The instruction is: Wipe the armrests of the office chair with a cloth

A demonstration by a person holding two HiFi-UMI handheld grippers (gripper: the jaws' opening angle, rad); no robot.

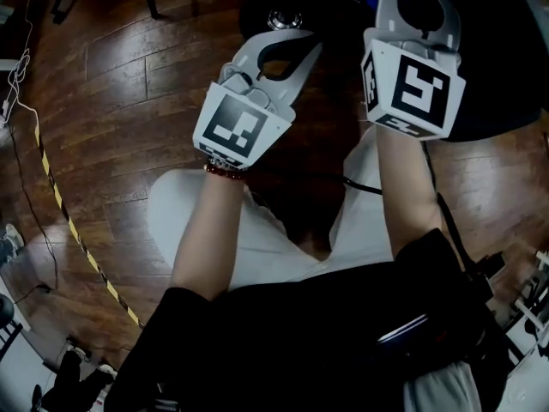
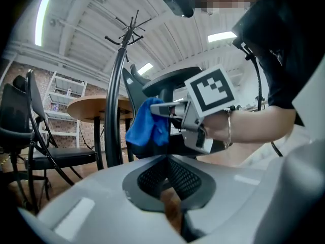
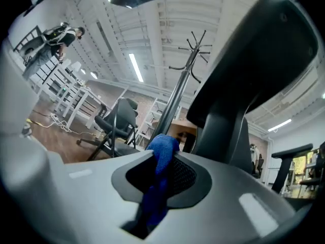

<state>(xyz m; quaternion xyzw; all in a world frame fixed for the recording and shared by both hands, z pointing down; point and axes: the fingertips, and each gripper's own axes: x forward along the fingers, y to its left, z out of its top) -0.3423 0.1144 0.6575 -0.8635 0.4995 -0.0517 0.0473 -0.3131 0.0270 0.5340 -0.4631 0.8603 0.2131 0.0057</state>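
Dark plank floor (image 1: 120, 101) lies under the operator, with a yellow-and-black tape line (image 1: 60, 204) crossing it at left. Both arms are held forward, with the grippers side by side, near but apart.

Left gripper (image 2: 167, 157): jaws closed together, nothing between them.

Right gripper (image 3: 163, 161): jaws clamped on a blue cloth (image 3: 161, 149), which bunches above the tips and trails back between them.

Office chair (image 3: 254, 70): black, close ahead of the right gripper, its back filling the upper right of the right gripper view. In the left gripper view the cloth hangs in front of this chair, just below a flat black pad (image 2: 172, 76). Whether that pad is an armrest, and whether the cloth touches it, cannot be determined.

Background: a coat stand (image 2: 127, 29), a round wooden table (image 2: 96, 104) and a folding chair (image 2: 56, 156) stand beyond.
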